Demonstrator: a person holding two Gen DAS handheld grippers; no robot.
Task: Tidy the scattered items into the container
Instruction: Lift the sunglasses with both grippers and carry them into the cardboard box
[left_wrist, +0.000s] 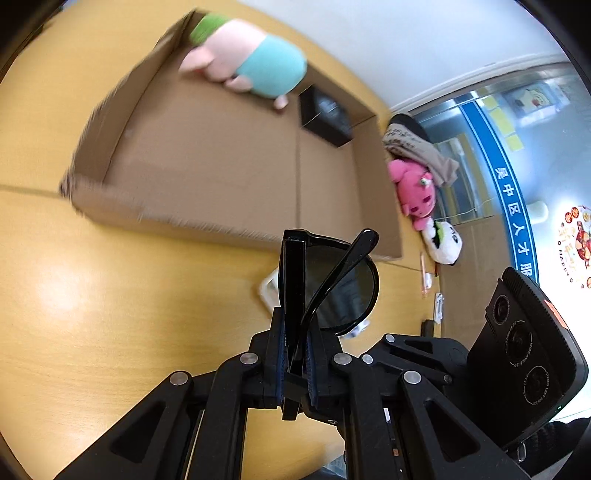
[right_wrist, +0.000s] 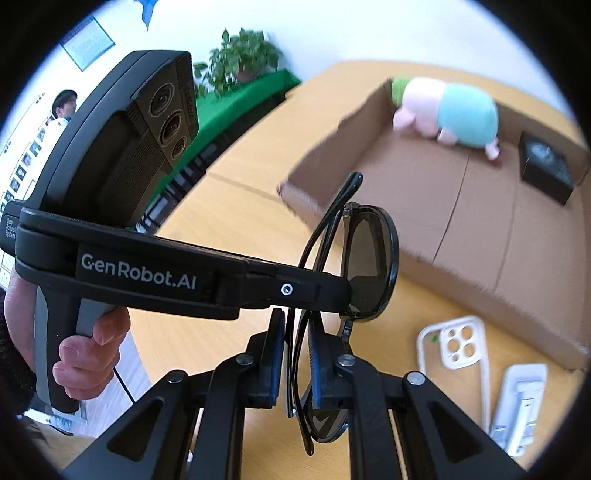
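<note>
Both grippers hold one pair of black sunglasses (left_wrist: 340, 291), folded, in the air above the wooden table just in front of the cardboard box (left_wrist: 229, 162). My left gripper (left_wrist: 295, 354) is shut on one end of the frame. My right gripper (right_wrist: 297, 354) is shut on the other lens end of the sunglasses (right_wrist: 369, 258); the left gripper's body crosses that view. The box (right_wrist: 480, 236) holds a pink and teal plush (left_wrist: 251, 62) and a small black box (left_wrist: 325, 116), both also in the right wrist view: plush (right_wrist: 447, 110), black box (right_wrist: 546, 170).
A white phone case (right_wrist: 458, 343) and a white stand-like item (right_wrist: 521, 402) lie on the table in front of the box. A pink plush (left_wrist: 415, 192), a black-and-white plush (left_wrist: 443, 242) and a folded cloth (left_wrist: 417, 151) lie right of the box. A pen (left_wrist: 423, 273) lies nearby.
</note>
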